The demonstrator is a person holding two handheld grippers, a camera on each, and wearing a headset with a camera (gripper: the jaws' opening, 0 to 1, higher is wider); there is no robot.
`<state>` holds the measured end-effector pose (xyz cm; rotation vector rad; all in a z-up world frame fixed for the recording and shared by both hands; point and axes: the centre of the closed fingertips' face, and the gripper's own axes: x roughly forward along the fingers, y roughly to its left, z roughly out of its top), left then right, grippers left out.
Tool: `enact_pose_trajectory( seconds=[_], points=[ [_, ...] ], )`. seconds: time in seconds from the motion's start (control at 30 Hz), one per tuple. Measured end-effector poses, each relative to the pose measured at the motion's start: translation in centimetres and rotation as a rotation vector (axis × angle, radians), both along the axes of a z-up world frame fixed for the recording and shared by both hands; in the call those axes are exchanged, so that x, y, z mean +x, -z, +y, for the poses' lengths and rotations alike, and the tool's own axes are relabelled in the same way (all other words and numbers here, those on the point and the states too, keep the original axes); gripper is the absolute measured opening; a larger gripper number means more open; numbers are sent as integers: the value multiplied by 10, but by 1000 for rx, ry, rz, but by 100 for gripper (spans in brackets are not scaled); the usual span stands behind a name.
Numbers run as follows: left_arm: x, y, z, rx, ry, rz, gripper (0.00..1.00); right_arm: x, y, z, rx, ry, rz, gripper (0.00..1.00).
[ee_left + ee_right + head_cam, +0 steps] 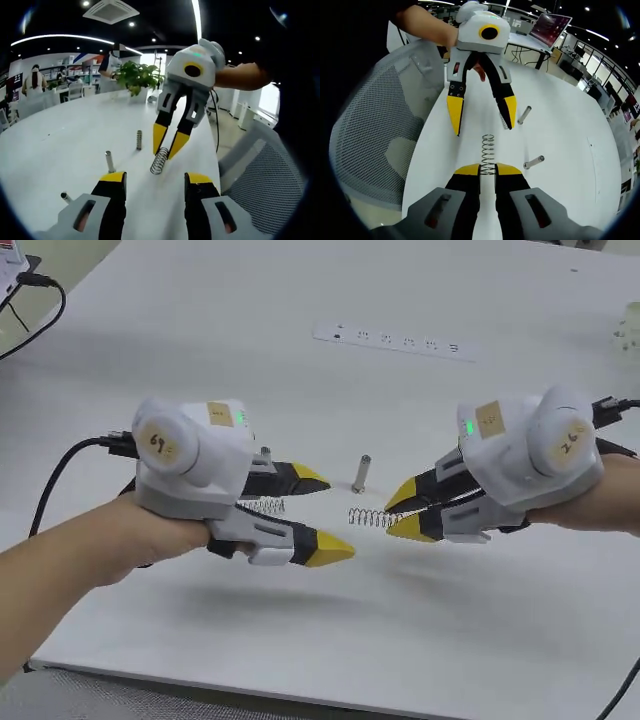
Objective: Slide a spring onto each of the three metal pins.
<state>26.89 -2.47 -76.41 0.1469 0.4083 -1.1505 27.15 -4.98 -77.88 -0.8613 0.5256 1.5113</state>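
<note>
A thin coil spring sits level, axis 3 to 9 o'clock; a bare grey pin stands upright at its 12 o'clock.

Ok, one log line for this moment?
left gripper: open, empty | right gripper: shut on spring end | metal pin: upright, bare

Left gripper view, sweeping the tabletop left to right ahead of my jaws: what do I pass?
near pin → upright pin → coiled piece, apparently a spring on a pin → spring held by the right gripper.
</note>
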Motion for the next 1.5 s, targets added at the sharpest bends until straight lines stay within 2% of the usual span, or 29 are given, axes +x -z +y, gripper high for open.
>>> enact_pose_trajectory(
  seconds=[0.27, 0.37, 0.67, 0.83, 1.07, 1.23, 1.5],
  points=[
    [1, -5, -10, -57, 2, 17, 27, -4, -8, 5, 30, -5, 18, 8],
    [2, -4, -10, -51, 0, 15, 21, -4, -9, 5, 31, -10, 15, 8],
    [-1, -4, -17, -68, 23, 18, 14, -9, -10, 6, 29, -26, 12, 8],
    [-2, -8, -20, -78, 31, 6, 7, -10, -11, 5, 28, -26, 10, 8],
    [-6, -9, -21, -74, 46, -16, 4, -13, -12, 5, 25, -32, 7, 8],
    [-8, -11, -20, -66, 64, -46, 3, -12, -13, 6, 33, -33, 3, 8],
    [-9, -11, -19, -61, 70, -41, 2, -13, -13, 8, 41, -43, -2, 8]
  ],
)
